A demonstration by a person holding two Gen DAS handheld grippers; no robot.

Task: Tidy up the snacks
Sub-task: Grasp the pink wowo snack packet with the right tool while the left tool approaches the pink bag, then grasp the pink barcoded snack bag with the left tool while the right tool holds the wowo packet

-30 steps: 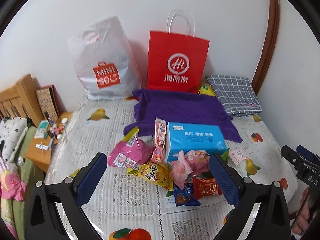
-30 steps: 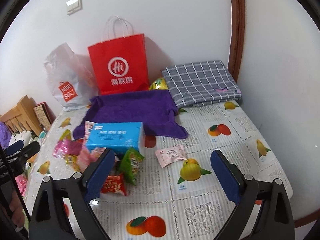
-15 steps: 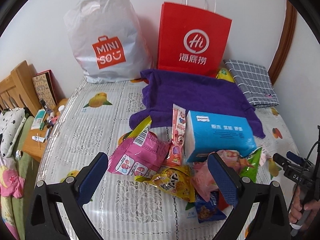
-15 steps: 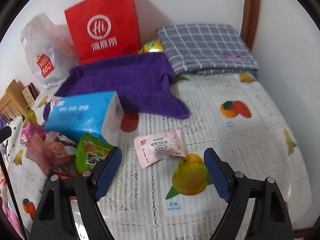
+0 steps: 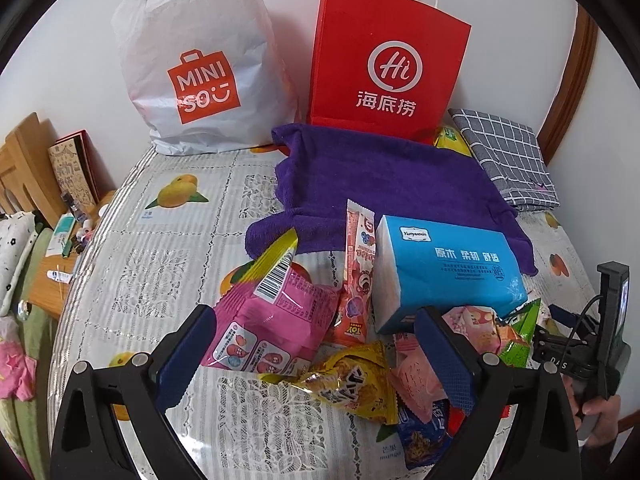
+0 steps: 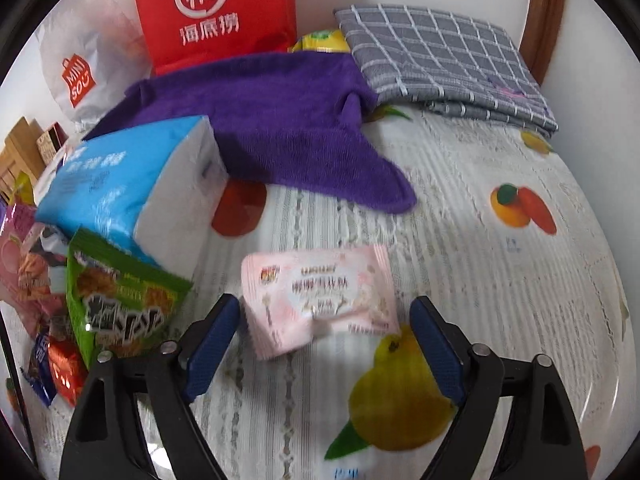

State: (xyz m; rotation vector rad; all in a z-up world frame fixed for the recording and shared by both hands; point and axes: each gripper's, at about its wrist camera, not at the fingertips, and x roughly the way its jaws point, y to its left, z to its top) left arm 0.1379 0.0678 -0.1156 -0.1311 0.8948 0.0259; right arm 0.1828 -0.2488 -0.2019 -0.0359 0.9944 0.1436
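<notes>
While angled down at the counter (image 6: 500, 272), right claw (image 6: 326, 344) wide and opening, pale pink snack packet (image 6: 320, 312) lying lower centre between the blue pads, not touched. Green snack bag (image 6: 120, 300) lower left, leaning on blue tissue pack (image 6: 120, 192). Left claw (image 5: 316, 356) also wide, gripping nothing, hanging over the snack pile: magenta bag (image 5: 276, 324) centre, yellow packet (image 5: 352, 384) below it. Purple towel (image 5: 384, 184) behind, red paper bag (image 5: 384, 68) and white plastic bag (image 5: 200, 60) at top.

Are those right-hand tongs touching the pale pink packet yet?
Apart. The right wrist view shows the opening right tongs straddling the pink packet, tablecloth visible beside each pad.
</notes>
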